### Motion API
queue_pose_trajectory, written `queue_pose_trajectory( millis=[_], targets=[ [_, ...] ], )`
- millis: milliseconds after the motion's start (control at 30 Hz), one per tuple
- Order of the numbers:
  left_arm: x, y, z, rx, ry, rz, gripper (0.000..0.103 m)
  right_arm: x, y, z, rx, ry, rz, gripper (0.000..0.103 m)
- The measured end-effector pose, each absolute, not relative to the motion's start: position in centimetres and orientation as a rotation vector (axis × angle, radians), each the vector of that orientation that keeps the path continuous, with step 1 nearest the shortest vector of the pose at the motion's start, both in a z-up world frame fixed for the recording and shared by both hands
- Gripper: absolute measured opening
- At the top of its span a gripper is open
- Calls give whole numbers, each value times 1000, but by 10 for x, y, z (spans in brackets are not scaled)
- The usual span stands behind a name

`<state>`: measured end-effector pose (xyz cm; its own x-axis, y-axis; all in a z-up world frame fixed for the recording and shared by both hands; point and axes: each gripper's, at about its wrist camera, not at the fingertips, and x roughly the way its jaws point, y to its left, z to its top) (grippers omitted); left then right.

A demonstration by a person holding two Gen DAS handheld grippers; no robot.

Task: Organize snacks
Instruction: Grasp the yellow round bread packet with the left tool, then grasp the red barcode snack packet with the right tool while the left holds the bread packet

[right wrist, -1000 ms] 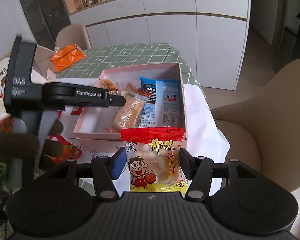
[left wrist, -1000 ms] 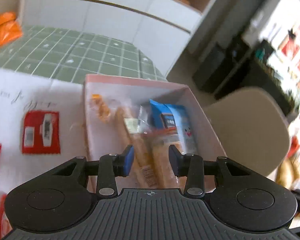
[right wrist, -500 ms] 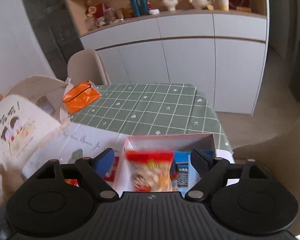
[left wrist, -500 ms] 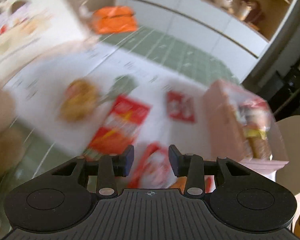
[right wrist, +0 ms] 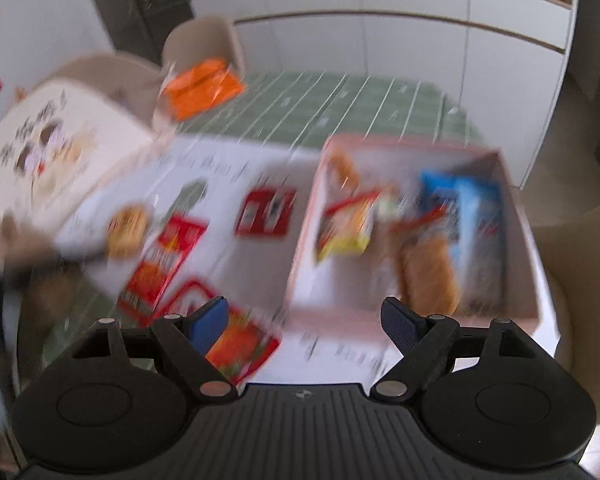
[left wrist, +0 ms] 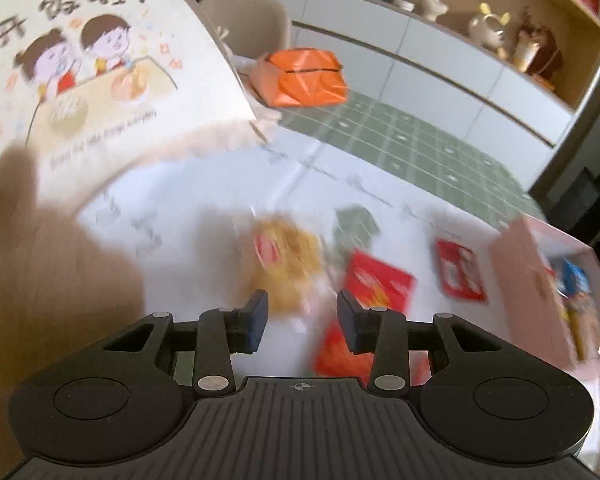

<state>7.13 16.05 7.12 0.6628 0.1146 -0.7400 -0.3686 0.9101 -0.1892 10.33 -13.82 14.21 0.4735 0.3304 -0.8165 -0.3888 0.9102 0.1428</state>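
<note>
The pink box (right wrist: 300,264) holds several snacks: a red and yellow packet (right wrist: 346,222), a brown pastry (right wrist: 428,272) and a blue packet (right wrist: 476,216). My right gripper (right wrist: 304,320) is open wide and empty, above the box's near left corner. My left gripper (left wrist: 302,320) is open and empty, over a round yellow snack (left wrist: 288,258) on the white paper. Red packets (left wrist: 378,284) lie beside it. The box shows at the right of the left wrist view (left wrist: 540,280). Both views are blurred.
An illustrated white lid or bag (left wrist: 80,76) stands at the left. An orange bag (left wrist: 300,76) lies on the green checked tablecloth (left wrist: 420,140). A small red packet (right wrist: 266,212) lies next to the box. Beige chairs and white cabinets surround the table.
My right gripper has let go of the red and yellow packet, which now lies in the box, and has opened wide. My left gripper has swung left from the box to the loose snacks.
</note>
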Motion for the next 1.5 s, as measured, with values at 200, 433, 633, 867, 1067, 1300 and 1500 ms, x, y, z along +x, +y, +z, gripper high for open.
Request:
queue_pose_trajectory(
  millis=[200,433,633,867,1067,1300,1500],
  targets=[
    [125,180,54,-309,856,359,49,70,-129,124,-108,1051,449,84],
    [127,177,41,-318,882,295,59,65,-125,118,-184,1066,440,84],
    [84,156,42,-311,902,208,58,79,-98,127,-210,1031,495,84],
    [13,133,44,-334,937,155,56,153,-41,134,-226,987,548,82],
    [-39,130,43,-434,955,177,55,255,4,99,-177,1090,459,45],
    [-76,135,46,-485,941,218,52,295,33,55,-328,1055,340,32],
    [-77,135,43,-503,932,218,52,244,13,59,-277,1156,462,31]
  ],
)
